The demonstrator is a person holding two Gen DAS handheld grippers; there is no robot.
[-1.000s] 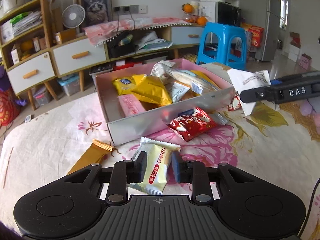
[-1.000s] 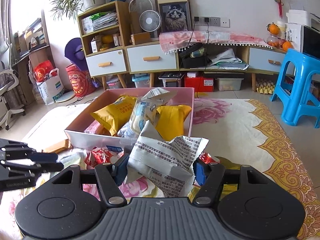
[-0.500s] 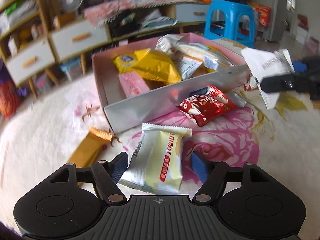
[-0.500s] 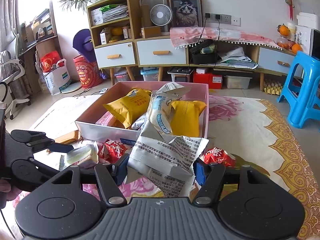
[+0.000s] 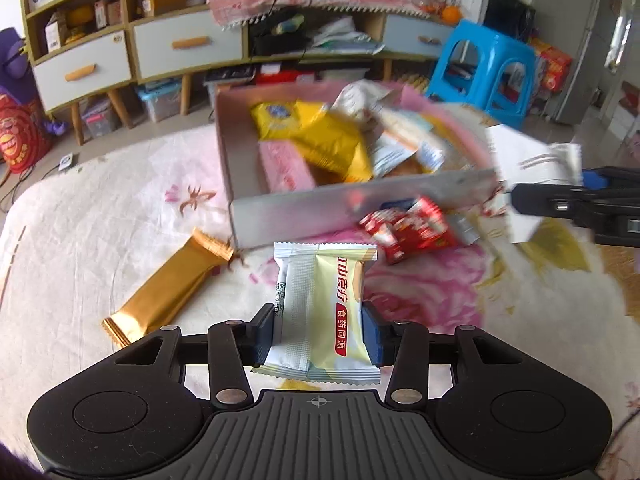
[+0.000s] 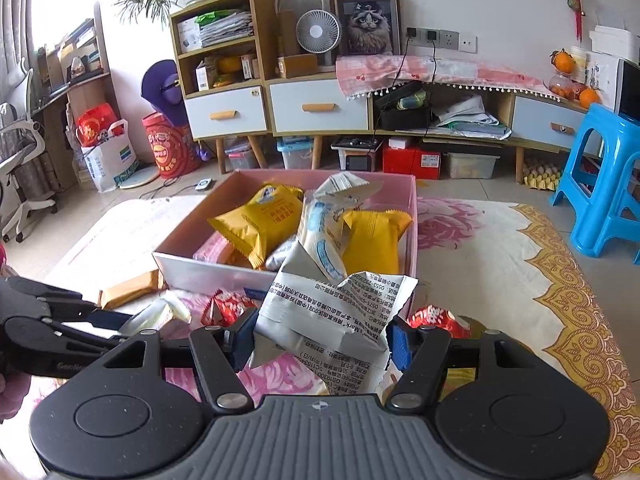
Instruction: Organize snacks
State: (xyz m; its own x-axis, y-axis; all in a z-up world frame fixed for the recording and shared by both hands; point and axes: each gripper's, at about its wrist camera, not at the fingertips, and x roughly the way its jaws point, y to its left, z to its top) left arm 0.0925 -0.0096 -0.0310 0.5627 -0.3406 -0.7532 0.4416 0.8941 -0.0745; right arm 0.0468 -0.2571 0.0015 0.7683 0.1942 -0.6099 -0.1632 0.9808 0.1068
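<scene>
A pale yellow and silver snack packet [image 5: 324, 300] stands between the fingers of my left gripper [image 5: 318, 316]. Its jaws are closing and both pads touch the packet's sides. My right gripper [image 6: 322, 328] is shut on a crumpled white packet with black print [image 6: 336, 312], held just in front of the pink box [image 6: 208, 270]. The box [image 5: 304, 208] holds yellow, pink and white snack bags. A gold bar [image 5: 168, 292] and a red packet [image 5: 408, 228] lie on the flowered cloth beside the box. Seen from the right wrist, the left gripper [image 6: 100, 320] is low at the left.
A second red packet [image 6: 436, 316] lies behind the right gripper's right finger. A blue plastic stool [image 6: 604, 184] stands at the right, off the table. Low cabinets with drawers [image 6: 316, 108] line the far wall. The table's round edge shows at the left [image 5: 24, 216].
The left jaws went from narrow to wide around the pale yellow packet, then closed in on its sides. The right gripper kept its hold on the white packet and stayed put.
</scene>
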